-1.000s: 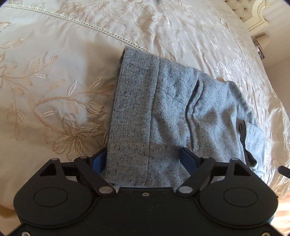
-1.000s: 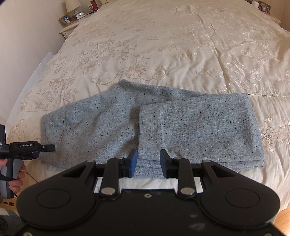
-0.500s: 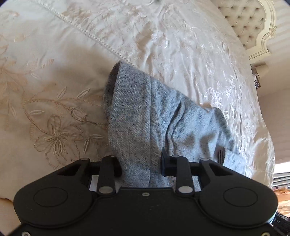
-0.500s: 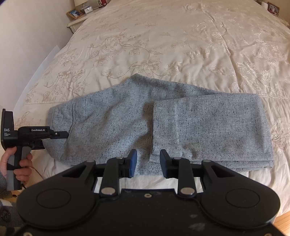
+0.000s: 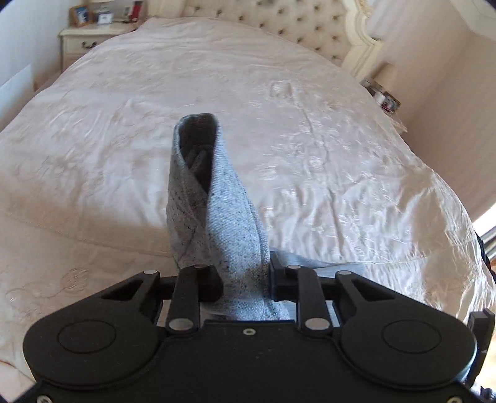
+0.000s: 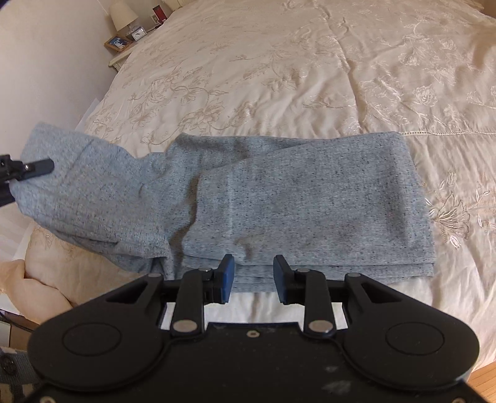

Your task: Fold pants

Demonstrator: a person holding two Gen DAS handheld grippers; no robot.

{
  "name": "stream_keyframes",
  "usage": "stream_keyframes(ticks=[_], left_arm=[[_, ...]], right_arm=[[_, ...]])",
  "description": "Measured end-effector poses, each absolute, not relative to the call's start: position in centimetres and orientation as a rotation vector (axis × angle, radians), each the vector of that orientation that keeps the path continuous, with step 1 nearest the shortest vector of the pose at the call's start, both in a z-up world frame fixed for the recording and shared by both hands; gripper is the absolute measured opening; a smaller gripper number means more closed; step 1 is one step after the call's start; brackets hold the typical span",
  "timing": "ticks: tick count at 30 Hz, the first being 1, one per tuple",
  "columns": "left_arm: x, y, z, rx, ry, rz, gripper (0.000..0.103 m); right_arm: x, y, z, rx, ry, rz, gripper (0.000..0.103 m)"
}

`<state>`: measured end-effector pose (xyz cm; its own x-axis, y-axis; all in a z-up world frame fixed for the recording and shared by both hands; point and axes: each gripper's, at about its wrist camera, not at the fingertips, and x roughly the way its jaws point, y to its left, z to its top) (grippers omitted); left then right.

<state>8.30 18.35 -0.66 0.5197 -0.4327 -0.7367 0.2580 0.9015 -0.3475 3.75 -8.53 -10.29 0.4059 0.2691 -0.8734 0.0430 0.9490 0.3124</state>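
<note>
Grey speckled pants (image 6: pixel 279 198) lie partly folded along the near edge of a cream embroidered bedspread (image 6: pixel 310 62). Their left end is lifted off the bed. My left gripper (image 5: pixel 245 279) is shut on that end, and the cloth (image 5: pixel 217 210) stands up between its fingers like an open tube. The left gripper's tip also shows at the left edge of the right wrist view (image 6: pixel 34 167), gripping the raised end. My right gripper (image 6: pixel 252 277) is open and empty, just in front of the near edge of the folded stack.
A tufted headboard (image 5: pixel 294 28) and a nightstand (image 5: pixel 93 34) with frames stand at the bed's far end. Another nightstand with a lamp (image 6: pixel 124 15) is by the wall. The bed's near edge drops to a wooden floor (image 6: pixel 483 381) at the lower right.
My left gripper has closed on the pants' end and lifted it off the bed, tilting upward. My right gripper has moved closer to the folded stack and stays open.
</note>
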Motion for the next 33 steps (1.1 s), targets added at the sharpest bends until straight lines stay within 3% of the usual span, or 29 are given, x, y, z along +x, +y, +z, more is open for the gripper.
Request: stream_keyframes(ticks=[3, 8, 15, 20, 25, 33], left_arm=[[8.3, 11.3, -0.8, -0.124, 0.953, -0.477, 0.031], [7.7, 0.3, -5.6, 0.022, 1.037, -0.534, 0.029], [5.3, -6.5, -11.3, 0.212, 1.125, -0.507, 0.031], [5.0, -6.3, -10.9, 0.142, 1.170, -0.562, 0.040], [4.0, -2.4, -8.8, 0.093, 1.107, -0.473, 0.040], [2.0, 6.2, -11.6, 0.112, 1.187, -0.238, 0.039]], right_arm=[[3.7, -12.6, -10.5, 0.338, 1.135, 0.164, 0.030], [4.1, -19.2, -11.0, 0.376, 1.126, 0.178, 0.032], [5.7, -24.7, -12.4, 0.414, 1.145, 0.231, 0.032], [7.9, -26.5, -13.8, 0.447, 1.183, 0.237, 0.032], [10.2, -26.8, -14.4, 0.427, 1.180, 0.227, 0.032], [12.4, -26.2, -15.2, 0.550, 1.192, 0.209, 0.036]])
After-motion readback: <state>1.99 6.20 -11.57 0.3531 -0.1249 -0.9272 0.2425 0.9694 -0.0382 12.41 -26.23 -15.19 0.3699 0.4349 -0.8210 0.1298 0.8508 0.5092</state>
